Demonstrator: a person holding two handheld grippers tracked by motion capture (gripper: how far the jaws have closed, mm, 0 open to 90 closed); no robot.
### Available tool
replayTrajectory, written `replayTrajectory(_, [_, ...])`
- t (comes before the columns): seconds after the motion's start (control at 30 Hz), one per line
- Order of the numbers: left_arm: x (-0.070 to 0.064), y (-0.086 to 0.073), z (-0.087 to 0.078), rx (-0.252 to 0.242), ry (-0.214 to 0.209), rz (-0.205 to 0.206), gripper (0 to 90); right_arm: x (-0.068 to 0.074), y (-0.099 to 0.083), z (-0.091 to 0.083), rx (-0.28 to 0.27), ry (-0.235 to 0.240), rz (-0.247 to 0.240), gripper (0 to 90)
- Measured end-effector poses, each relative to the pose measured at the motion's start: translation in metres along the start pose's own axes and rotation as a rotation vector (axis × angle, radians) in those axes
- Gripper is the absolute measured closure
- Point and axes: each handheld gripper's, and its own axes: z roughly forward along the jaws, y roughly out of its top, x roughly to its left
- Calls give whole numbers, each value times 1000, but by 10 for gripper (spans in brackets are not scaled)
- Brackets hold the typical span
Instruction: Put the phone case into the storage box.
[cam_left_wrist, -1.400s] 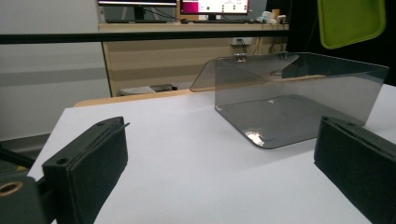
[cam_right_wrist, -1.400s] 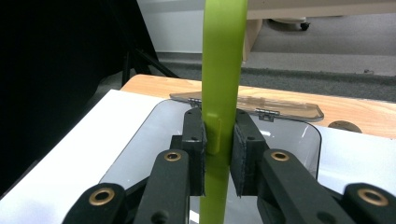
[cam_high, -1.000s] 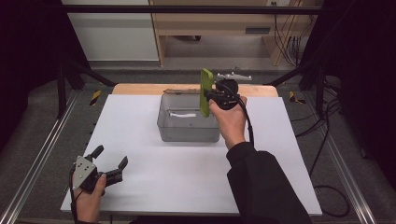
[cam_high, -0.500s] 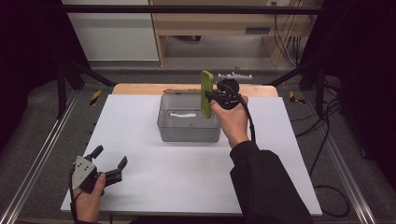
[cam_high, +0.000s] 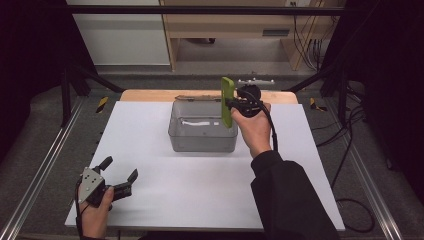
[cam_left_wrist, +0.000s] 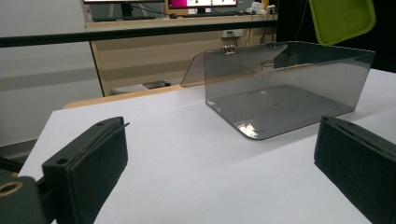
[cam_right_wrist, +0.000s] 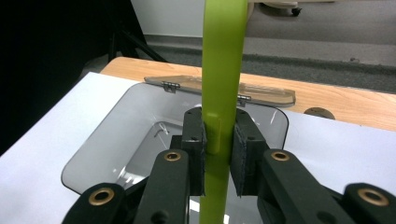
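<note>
White bench (cam_high: 200, 200): the largest thing in the high view; it fills the middle and lower frame and carries the box.
Smoky clear box (cam_high: 202, 132): sits centre frame in the high view, open, with its hinged lid (cam_high: 197, 98) folded back toward the top of the frame over the wooden edge.
Box contents: the floor looks bare in the left gripper view; a pale streak inside in the high view may be a reflection, I cannot tell.
Green plate (cam_high: 228, 102): a flat lime piece with rounded corners, held on edge and upright at the box's right wall, centre-right of the high view; its lower part appears level with the rim.
Right gripper (cam_right_wrist: 219, 140): jaws are clamped narrow on the plate's lower edge, one pad on each face.
Left gripper (cam_high: 120, 177): lower left of the high view, resting low over the bench, jaws spread wide with nothing between them, well apart from the box.
Risk, tipping: the grip is only on a thin edge, so the tall plate could pivot between the pads.
Risk, snagging: lowered off-line, the plate could catch the right wall and shove the light box.
Risk, drop: released while upright, it would likely fall flat with a clatter or lean on the wall.
</note>
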Motion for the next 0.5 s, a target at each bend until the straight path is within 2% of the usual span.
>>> replayTrajectory(0.2, [-1, 0, 1, -3, -21, 0, 25, -3, 0, 0, -2, -16, -7, 776])
replayTrajectory(0.3, [-1, -1, 1, -14, -48, -16, 24, -3, 0, -1, -11, -31, -6, 776])
replayTrajectory(0.5, [0, -1, 1, -42, -89, -62, 24, -2, -1, -4, -12, -30, -12, 776])
